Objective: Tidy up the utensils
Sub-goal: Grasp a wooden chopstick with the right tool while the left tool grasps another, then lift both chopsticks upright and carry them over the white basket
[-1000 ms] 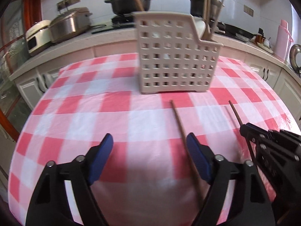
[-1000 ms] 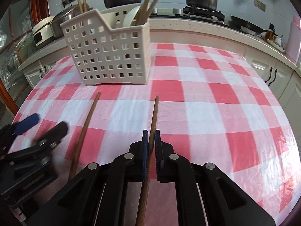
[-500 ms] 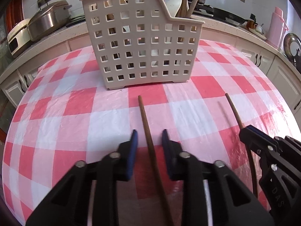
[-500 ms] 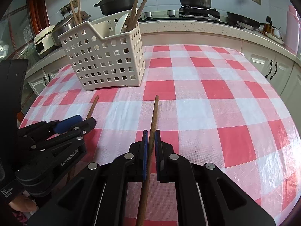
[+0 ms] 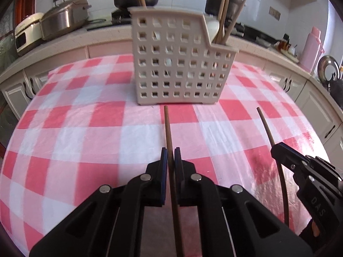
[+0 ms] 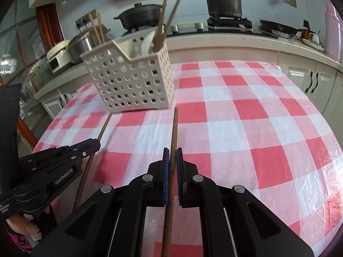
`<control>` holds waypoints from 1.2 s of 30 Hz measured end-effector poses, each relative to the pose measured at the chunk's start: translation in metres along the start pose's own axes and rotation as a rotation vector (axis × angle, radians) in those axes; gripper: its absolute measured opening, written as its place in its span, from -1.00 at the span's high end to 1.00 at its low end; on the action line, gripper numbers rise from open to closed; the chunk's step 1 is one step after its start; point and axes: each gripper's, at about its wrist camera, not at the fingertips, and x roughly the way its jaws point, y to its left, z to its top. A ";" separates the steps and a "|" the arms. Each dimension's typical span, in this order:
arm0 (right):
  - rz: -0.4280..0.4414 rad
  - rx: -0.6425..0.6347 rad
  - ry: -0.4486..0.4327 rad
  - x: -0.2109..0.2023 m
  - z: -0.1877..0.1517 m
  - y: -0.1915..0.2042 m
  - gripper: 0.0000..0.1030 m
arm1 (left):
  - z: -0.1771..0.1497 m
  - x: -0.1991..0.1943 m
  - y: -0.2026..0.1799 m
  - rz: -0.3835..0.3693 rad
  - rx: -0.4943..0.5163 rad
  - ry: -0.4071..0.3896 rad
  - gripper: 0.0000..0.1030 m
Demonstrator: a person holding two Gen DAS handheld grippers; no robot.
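Note:
My left gripper (image 5: pixel 170 152) is shut on a brown chopstick (image 5: pixel 167 126) that points at the beige perforated utensil basket (image 5: pixel 180 64). My right gripper (image 6: pixel 172 153) is shut on a second brown chopstick (image 6: pixel 174 128), lifted above the checked cloth. The basket (image 6: pixel 133 81) stands ahead and to the left in the right wrist view, with several chopsticks and a white spoon in it. The right gripper (image 5: pixel 278 150) shows in the left wrist view with its chopstick (image 5: pixel 265 126). The left gripper (image 6: pixel 94 144) and its chopstick (image 6: pixel 103 128) show in the right wrist view.
The table has a red and white checked cloth (image 6: pixel 246 128). Behind it runs a counter with a rice cooker (image 5: pixel 25 34), a steel cooker (image 5: pixel 64 19), black pots (image 6: pixel 225 2) on a stove, a pan and a pink flask (image 5: pixel 310 47).
My left gripper moved over the chopstick on the cloth and shut on it. Both grippers have risen, each with its chopstick. The right gripper stayed shut.

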 end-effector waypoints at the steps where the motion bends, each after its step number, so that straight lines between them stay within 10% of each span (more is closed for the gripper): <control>1: 0.006 0.002 -0.011 -0.004 0.001 0.002 0.88 | 0.000 -0.007 0.003 0.001 -0.005 -0.016 0.87; 36: 0.052 -0.146 -0.286 -0.121 0.008 0.059 0.88 | -0.021 -0.171 0.013 0.017 0.032 -0.395 0.88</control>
